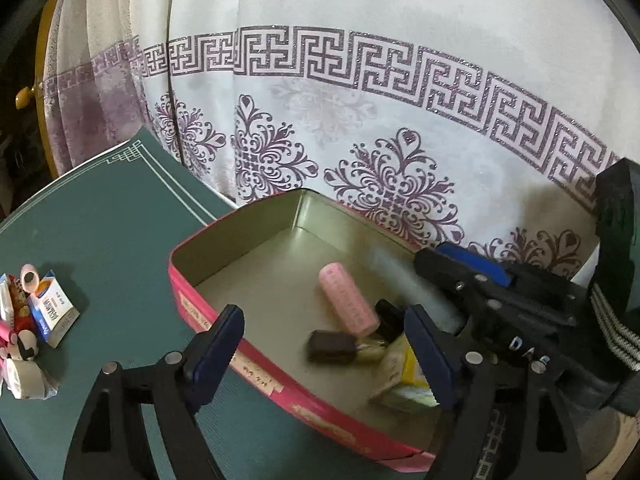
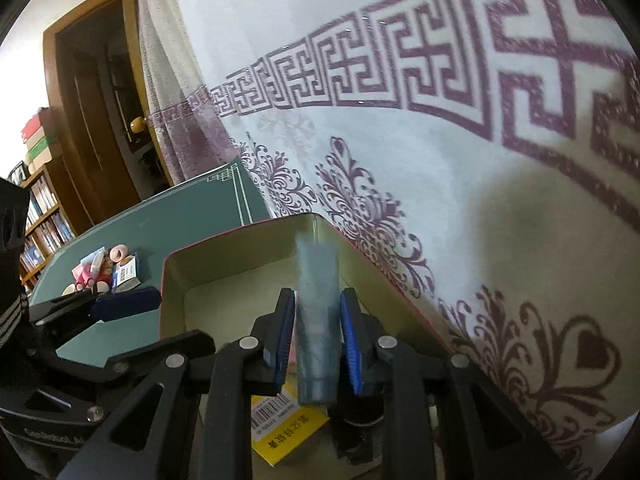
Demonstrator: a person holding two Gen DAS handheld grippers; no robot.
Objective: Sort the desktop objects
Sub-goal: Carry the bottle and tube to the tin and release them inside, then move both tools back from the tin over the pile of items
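A pink metal tin [image 1: 224, 356] with a gold inside stands on the green table mat [image 1: 100, 224]. In it lie a pink hair roller [image 1: 347, 299], a dark brown lipstick [image 1: 332, 346] and a yellow box [image 1: 404, 376]. My left gripper [image 1: 324, 356] is open and empty, straddling the tin's near wall. My right gripper [image 2: 316, 340] hovers over the tin [image 2: 208, 260]; a blue-grey tube [image 2: 318, 320] sits between its fingers, blurred, with small gaps at the pads. The yellow box [image 2: 280, 428] lies below it. The right gripper also shows in the left wrist view [image 1: 472, 276].
A pile of small items [image 1: 28, 328] lies at the mat's left edge: a blue-and-white box [image 1: 54, 312], pink and white pieces. It also shows in the right wrist view [image 2: 108, 270]. A white curtain with purple pattern [image 1: 360, 120] hangs right behind the tin. A bookshelf [image 2: 40, 216] stands far left.
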